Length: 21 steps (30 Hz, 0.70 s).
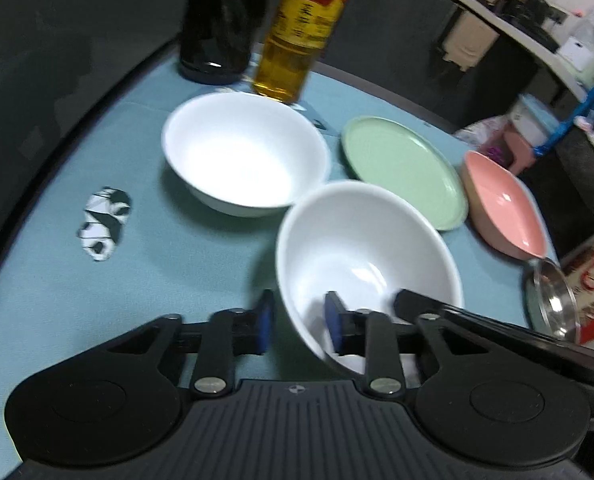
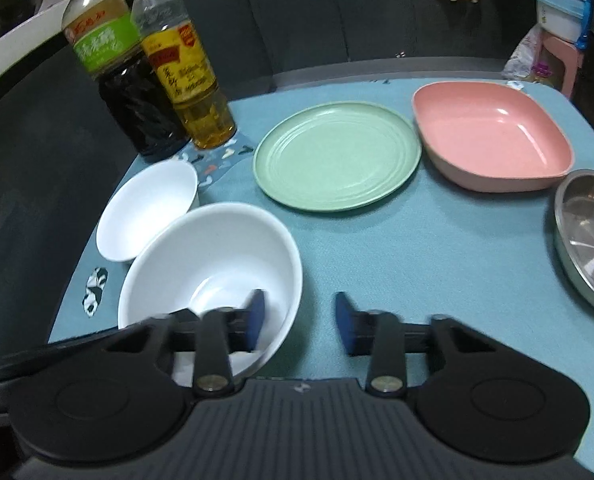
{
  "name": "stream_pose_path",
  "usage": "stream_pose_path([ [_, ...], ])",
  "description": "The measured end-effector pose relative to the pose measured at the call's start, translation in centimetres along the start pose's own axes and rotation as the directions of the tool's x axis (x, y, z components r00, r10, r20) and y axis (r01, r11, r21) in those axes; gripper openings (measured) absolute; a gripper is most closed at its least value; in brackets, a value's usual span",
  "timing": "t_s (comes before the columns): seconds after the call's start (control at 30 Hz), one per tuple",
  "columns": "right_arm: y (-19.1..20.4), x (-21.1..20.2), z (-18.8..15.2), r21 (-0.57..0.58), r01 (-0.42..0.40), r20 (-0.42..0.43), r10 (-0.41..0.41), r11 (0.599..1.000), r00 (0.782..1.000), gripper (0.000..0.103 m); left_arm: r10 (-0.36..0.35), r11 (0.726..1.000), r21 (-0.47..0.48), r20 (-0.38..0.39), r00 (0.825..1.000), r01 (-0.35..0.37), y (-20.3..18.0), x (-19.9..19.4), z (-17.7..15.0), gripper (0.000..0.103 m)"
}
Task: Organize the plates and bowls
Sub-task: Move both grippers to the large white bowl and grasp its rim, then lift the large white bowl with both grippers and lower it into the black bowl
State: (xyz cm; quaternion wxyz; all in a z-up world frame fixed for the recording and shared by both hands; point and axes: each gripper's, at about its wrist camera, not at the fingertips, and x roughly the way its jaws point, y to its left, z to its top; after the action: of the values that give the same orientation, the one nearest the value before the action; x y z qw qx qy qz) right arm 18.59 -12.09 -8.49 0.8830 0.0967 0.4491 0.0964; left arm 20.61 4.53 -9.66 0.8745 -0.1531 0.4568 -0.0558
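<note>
Overall, the teal tablecloth (image 2: 437, 248) carried everything, and going down in size, the pink square dish (image 2: 493, 136) sat at two o'clock in the right wrist view, just beside the green plate (image 2: 337, 156) at twelve, with a steel pan (image 2: 589, 236) at three near the cloth's edge. At ten o'clock stood a dark sauce bottle (image 2: 125, 92) touching a yellow oil bottle (image 2: 189, 80), both close behind the far white bowl (image 2: 145, 208). The near white bowl (image 2: 213, 256) lay tilted at eight o'clock, its rim overlapping the far one. The right gripper (image 2: 299, 320) was spread wide, its left finger inside that near bowl and its right finger over bare cloth, gripping nothing. In the left wrist view the left gripper (image 1: 299, 320) was likewise parted around the near bowl's wall, one pad (image 1: 335, 324) inside and the other outside, not clearly pinching it. Only the left view showed the whole panda print (image 1: 105, 222) at nine o'clock and a red box (image 1: 593, 292) beyond the pan at three; only the right view showed the bottles' caps and the pink dish's full shape.
</note>
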Motion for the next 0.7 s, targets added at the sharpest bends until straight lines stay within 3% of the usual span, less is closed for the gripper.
stream_pose_path([
  [0.07,0.0,0.3,-0.1,0.003,-0.026,-0.015,0.026,1.0,1.0,0.015,0.014,1.0,0.026,0.004,1.0,-0.014,-0.5,-0.1,-0.2,0.019],
  [0.33,0.6,-1.6,-0.2,-0.035,-0.021,0.053,0.023,0.999,0.998,0.015,0.0,0.999,0.047,0.035,0.999,-0.001,-1.2,-1.4,-0.6,0.018],
  [0.7,0.5,-4.2,-0.6,-0.008,-0.044,0.079,0.045,0.999,0.996,0.015,-0.036,0.998,0.046,0.074,0.997,0.032,-1.6,-4.4,-0.9,0.018],
])
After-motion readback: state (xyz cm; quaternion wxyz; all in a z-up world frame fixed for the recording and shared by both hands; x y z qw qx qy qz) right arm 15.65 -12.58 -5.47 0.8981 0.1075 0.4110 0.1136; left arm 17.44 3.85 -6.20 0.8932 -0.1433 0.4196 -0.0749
